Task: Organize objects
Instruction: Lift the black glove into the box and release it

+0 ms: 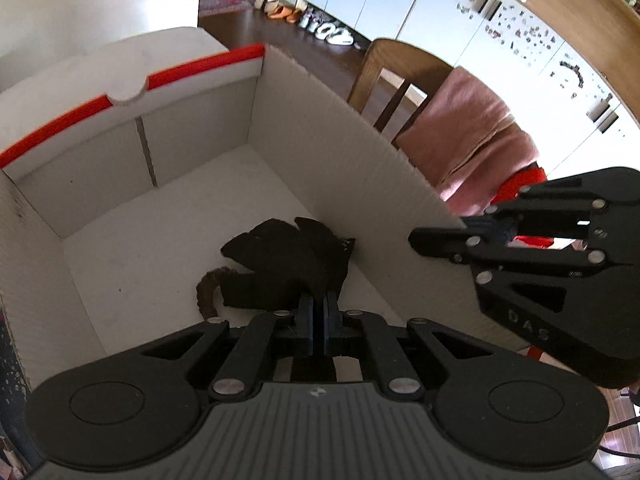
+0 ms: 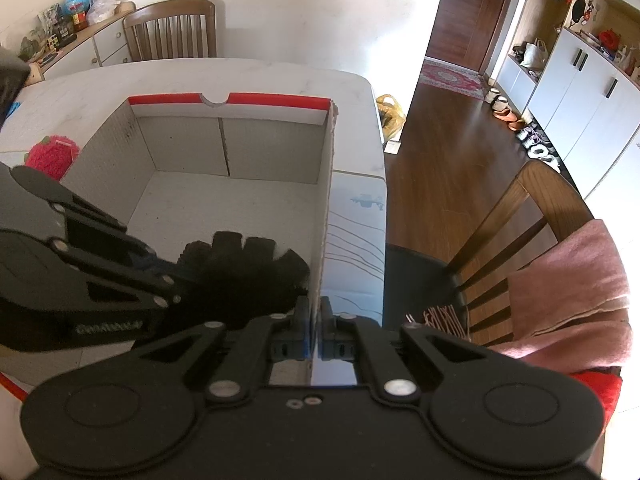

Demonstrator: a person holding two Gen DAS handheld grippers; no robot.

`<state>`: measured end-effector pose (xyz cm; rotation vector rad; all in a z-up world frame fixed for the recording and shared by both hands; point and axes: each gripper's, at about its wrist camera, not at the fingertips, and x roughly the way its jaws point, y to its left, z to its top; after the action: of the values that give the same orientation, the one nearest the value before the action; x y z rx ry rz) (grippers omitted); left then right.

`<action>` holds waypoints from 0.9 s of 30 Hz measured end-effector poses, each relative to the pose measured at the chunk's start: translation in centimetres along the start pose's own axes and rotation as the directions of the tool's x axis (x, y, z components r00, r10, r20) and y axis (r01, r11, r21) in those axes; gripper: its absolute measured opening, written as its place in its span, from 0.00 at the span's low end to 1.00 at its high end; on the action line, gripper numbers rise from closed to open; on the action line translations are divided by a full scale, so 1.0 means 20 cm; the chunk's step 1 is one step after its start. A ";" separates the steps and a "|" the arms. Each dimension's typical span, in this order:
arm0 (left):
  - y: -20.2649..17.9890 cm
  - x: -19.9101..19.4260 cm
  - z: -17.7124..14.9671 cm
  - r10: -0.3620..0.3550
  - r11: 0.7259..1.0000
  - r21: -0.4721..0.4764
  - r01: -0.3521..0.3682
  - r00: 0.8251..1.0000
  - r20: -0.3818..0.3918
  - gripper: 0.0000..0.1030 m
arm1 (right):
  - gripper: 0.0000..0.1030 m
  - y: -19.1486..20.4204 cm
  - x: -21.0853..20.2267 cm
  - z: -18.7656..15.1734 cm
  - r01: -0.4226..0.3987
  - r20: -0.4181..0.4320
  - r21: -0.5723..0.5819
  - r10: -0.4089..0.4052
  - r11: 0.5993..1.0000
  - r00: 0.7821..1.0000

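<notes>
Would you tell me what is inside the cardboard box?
A black glove, gripped by the left gripper, lies inside the cardboard box. Whatever is beneath the glove is covered.

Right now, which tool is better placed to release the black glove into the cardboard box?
Left. The left tool already grips the black glove inside the cardboard box; the right tool only pinches its wall.

Matt corrugated cardboard box (image 1: 344, 152), fuzzy black knit glove (image 1: 288, 264), glossy wooden floor (image 2: 448, 152)

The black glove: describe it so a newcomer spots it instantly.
Find the white cardboard box with the red top edge on the pale table. Down inside lies the black glove, pinched by the left gripper. It is the only dark thing in there.
</notes>
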<state>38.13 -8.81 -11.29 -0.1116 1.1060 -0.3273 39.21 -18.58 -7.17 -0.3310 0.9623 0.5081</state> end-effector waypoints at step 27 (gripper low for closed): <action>-0.02 -0.07 -0.07 0.016 1.000 0.024 -0.015 1.000 -0.014 0.60 | 0.03 -0.01 0.00 -0.01 -0.001 -0.007 0.010 0.001 1.000 1.000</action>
<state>36.22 -8.62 -10.73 -0.0801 1.1161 -0.3276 39.24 -18.84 -7.34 -0.3237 0.9712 0.5030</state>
